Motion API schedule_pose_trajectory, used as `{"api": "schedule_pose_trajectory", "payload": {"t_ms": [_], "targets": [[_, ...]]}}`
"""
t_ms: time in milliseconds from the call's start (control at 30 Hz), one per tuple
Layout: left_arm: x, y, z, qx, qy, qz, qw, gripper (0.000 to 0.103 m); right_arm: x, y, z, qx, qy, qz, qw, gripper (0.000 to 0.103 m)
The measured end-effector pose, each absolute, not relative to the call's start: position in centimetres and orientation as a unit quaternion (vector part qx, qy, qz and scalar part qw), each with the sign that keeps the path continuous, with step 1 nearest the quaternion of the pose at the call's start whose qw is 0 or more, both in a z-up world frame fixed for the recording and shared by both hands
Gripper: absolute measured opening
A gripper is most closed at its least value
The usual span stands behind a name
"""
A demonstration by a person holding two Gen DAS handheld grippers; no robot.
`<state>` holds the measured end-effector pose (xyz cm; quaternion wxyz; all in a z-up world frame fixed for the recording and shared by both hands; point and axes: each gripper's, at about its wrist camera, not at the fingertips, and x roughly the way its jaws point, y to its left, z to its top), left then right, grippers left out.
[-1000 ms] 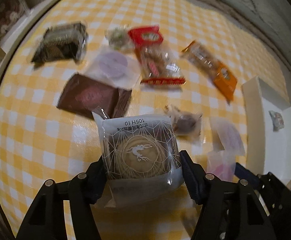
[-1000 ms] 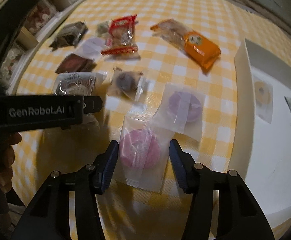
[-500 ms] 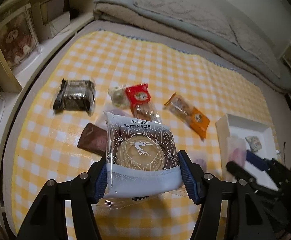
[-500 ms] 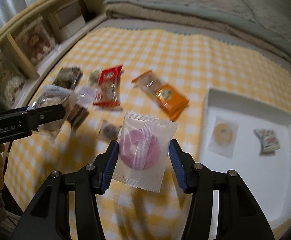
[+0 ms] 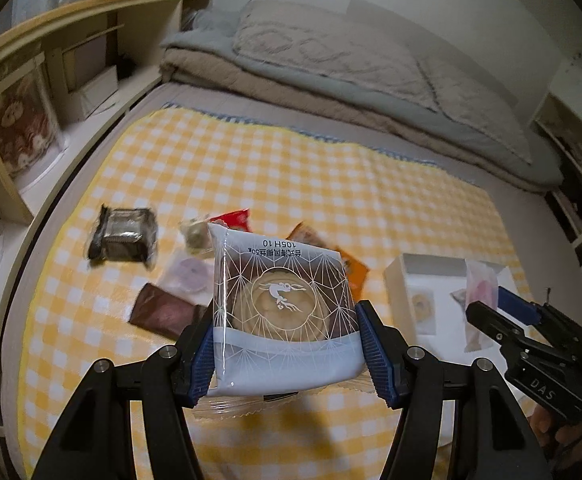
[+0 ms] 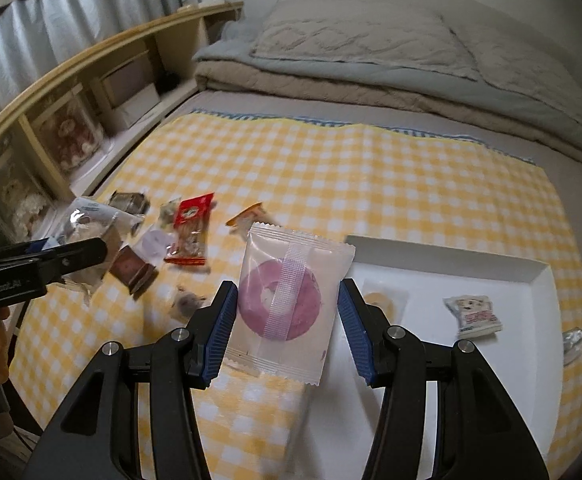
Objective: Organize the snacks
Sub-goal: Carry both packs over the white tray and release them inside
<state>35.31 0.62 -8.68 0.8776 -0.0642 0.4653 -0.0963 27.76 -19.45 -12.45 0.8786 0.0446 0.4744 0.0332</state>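
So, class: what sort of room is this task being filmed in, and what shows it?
Most likely a bedroom: folded bedding lies at the far end, a wooden shelf unit runs alongside, and the snacks sit on a yellow checked cloth.

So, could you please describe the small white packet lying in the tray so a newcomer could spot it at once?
Start at the yellow checked cloth on the bed, then find the white tray at its right side. Two packets lie inside: the small white packet is the right-hand one, puffy, with a cartoon face and red lettering, unlike the flat clear ring packet beside it.
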Motion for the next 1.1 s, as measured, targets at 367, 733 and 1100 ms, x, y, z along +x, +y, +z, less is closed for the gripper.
{"api": "schedule_pose_trajectory", "payload": {"t_ms": [367,733,1100], "targets": [[34.7,-6.1,-8.6,-0.054,0.460,-0.153,0.873,0.062,25.3,-25.1,-10.7,0.052,0.459,-0.001,0.887,0.053],[35.9,-13.5,-11.4,-0.055,0.488,-0.207,0.846,0.062,22.3,-31.3,-11.3,0.066,0.469,-0.044,0.879,0.053],[38.6,-18.9,-17.5,-0.077,0.555,-0.219,0.798,0.062,21.0,-35.6,-12.6,0.084,0.498,-0.064,0.861,0.053]]}}
